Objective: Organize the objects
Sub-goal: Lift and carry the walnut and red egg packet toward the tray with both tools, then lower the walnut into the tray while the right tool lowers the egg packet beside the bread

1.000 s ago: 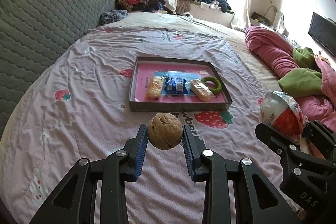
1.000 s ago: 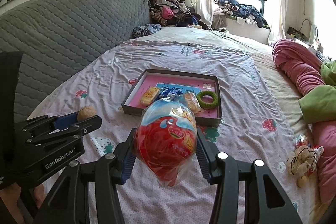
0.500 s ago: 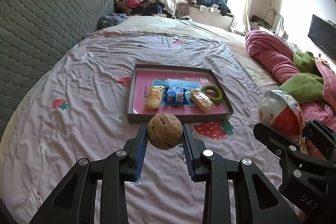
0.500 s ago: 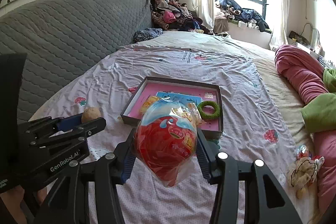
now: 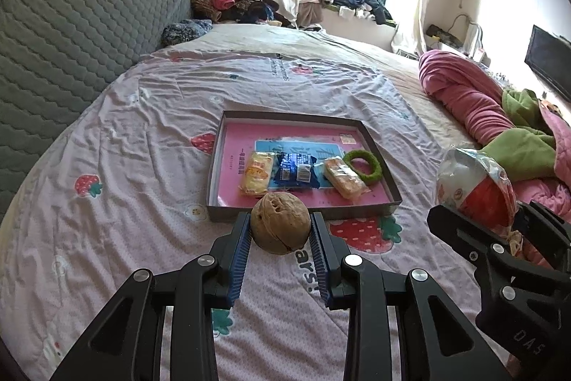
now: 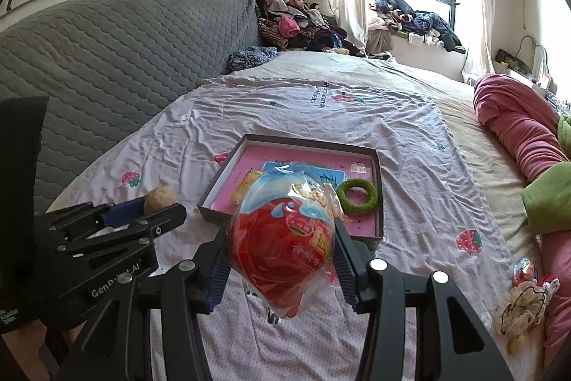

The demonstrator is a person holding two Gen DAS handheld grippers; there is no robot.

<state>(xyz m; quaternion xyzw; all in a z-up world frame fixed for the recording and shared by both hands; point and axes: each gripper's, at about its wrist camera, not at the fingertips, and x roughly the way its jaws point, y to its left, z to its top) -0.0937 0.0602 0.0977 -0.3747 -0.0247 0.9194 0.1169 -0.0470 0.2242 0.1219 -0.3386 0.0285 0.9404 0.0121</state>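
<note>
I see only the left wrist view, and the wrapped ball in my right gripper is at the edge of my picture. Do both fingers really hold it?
Observer: Yes. In the right wrist view the right gripper has the wrapped ball pressed between both fingers, one on each side.
Operator: Good. Is something lying further to the right, where my view is blocked?
Observer: Yes. A small wrapped egg lies there, beside the pink bedding.
</note>
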